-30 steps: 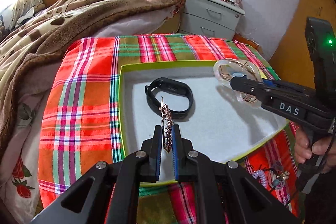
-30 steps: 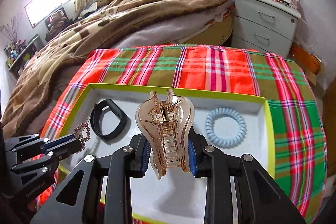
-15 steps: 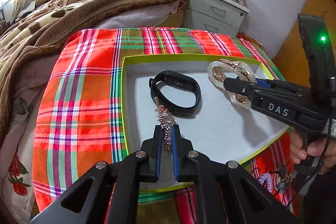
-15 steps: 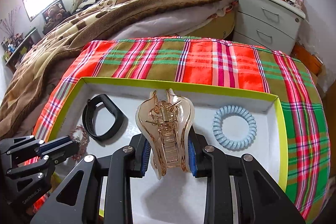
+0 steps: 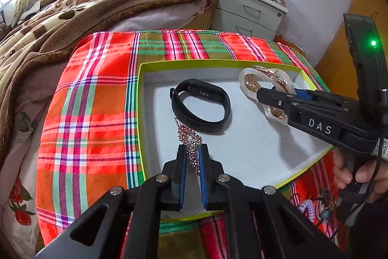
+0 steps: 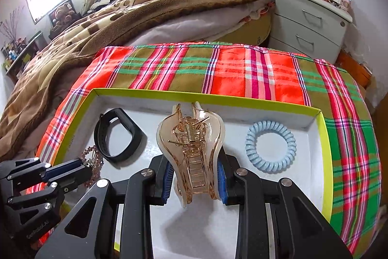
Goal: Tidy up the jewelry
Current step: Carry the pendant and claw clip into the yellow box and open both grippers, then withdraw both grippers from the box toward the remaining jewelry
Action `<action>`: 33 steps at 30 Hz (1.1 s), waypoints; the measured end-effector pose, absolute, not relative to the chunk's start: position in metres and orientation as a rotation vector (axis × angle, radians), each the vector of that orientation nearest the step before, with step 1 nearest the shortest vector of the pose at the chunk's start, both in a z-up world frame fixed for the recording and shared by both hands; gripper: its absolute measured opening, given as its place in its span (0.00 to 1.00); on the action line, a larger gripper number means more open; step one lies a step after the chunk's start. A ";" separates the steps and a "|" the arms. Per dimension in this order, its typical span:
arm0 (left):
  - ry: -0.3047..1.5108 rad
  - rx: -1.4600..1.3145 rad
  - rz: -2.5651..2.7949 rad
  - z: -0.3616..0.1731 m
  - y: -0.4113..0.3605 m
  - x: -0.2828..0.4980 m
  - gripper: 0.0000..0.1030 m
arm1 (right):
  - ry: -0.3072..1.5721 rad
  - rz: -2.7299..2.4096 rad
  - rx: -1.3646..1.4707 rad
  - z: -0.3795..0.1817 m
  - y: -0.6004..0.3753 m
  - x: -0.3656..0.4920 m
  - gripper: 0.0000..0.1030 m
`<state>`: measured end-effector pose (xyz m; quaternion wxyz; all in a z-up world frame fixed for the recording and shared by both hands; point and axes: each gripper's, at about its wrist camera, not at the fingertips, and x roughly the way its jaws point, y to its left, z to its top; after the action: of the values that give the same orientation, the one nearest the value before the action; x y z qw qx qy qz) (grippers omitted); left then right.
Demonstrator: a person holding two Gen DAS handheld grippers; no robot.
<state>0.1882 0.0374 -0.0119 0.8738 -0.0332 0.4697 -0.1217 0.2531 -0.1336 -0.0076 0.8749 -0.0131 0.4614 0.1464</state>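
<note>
A shallow white tray with a lime-green rim (image 5: 139,98) (image 6: 326,137) lies on a plaid cloth. My left gripper (image 5: 192,154) (image 6: 89,168) is low over the tray's near left part, its jaws slightly parted around a pink rhinestone hair clip (image 5: 190,147) (image 6: 93,162) that rests on the tray floor. My right gripper (image 6: 196,176) (image 5: 264,95) is shut on a translucent champagne claw clip (image 6: 191,145) (image 5: 264,86), held above the tray's middle. A black wristband (image 5: 201,104) (image 6: 117,135) lies in the tray's left part. A light blue spiral hair tie (image 6: 270,145) lies at the right.
The red and green plaid cloth (image 5: 89,113) covers the table. More small jewelry and a lilac spiral tie (image 5: 309,206) lie off the tray's near right corner. A bed with a brown blanket (image 6: 121,23) and a grey nightstand (image 6: 310,21) stand behind.
My left gripper lowered the rhinestone clip to the tray floor beside the wristband and its jaws loosened. My right gripper kept the claw clip and shifted little.
</note>
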 end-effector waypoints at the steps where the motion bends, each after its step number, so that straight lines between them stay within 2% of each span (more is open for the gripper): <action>1: 0.981 -0.068 -0.256 -0.012 0.037 0.188 0.12 | 0.963 0.304 -0.026 -0.008 -0.134 0.253 0.32; 2: 0.981 -0.067 -0.256 -0.012 0.037 0.188 0.13 | 0.961 0.302 -0.026 -0.008 -0.134 0.252 0.40; 4: 0.983 -0.068 -0.259 -0.011 0.036 0.188 0.16 | 0.955 0.300 -0.022 -0.007 -0.135 0.252 0.45; 14: 0.976 -0.054 -0.255 -0.008 0.032 0.185 0.31 | 0.940 0.297 -0.006 -0.001 -0.135 0.249 0.46; 33: 0.902 -0.065 -0.272 0.020 0.029 0.154 0.34 | 0.794 0.247 -0.047 0.036 -0.133 0.204 0.46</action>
<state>0.1536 0.0286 0.0196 0.8905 -0.0313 0.4346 -0.1311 0.2040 -0.1325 0.0360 0.9146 -0.0229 0.3855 0.1197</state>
